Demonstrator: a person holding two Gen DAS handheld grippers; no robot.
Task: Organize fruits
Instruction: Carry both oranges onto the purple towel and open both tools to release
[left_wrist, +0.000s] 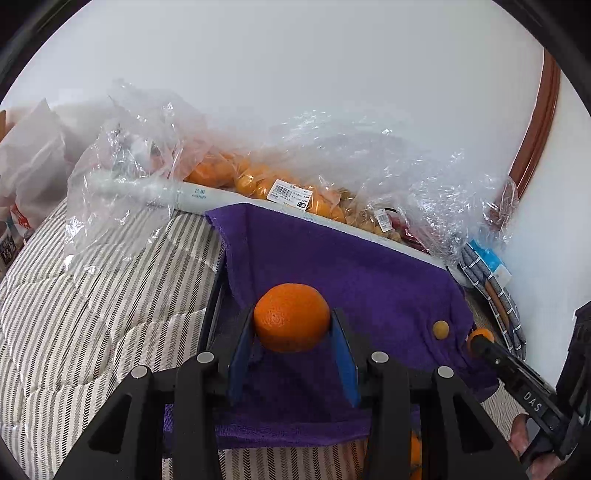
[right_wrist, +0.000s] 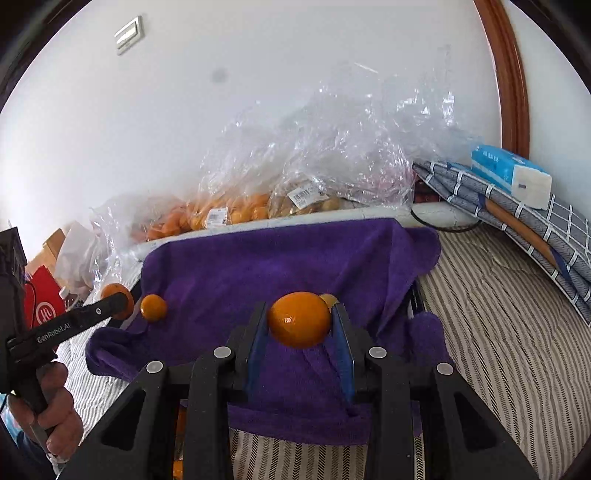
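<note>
The left tool (left_wrist: 291, 328) has its blue pads pressed on a round, dimpled orange (left_wrist: 291, 317), held above a purple terry-cloth towel (left_wrist: 332, 258). The right tool (right_wrist: 300, 325) pinches a smooth, glossy oval orange fruit (right_wrist: 299, 319) between its blue pads, over the same towel. In the right wrist view the left tool's black arm bears the white lettering "GenRobot.AI", gripped by a hand (right_wrist: 55, 413); in the left wrist view the right tool's arm shows the letters "DAS". Two small, smooth fruits lie loose on the towel: a small round orange fruit (right_wrist: 153, 307) near its left edge, and a small tan-yellow fruit (left_wrist: 440, 329) nearer its right edge. The towel lies on a bed covered in beige-and-grey striped herringbone fabric (left_wrist: 92, 314). Along the bed's far edge, against the white wall, crinkled clear plastic bags (left_wrist: 258, 177) hold more orange fruit, each with a white barcode price sticker (left_wrist: 290, 194); the print is too small to read. A long white box edge (left_wrist: 199, 192) below them carries small writing, seemingly "mango". At the far right corner, a blue-and-white tissue pack (right_wrist: 511, 175) rests on grey checked folded cloth (right_wrist: 517, 218).
</note>
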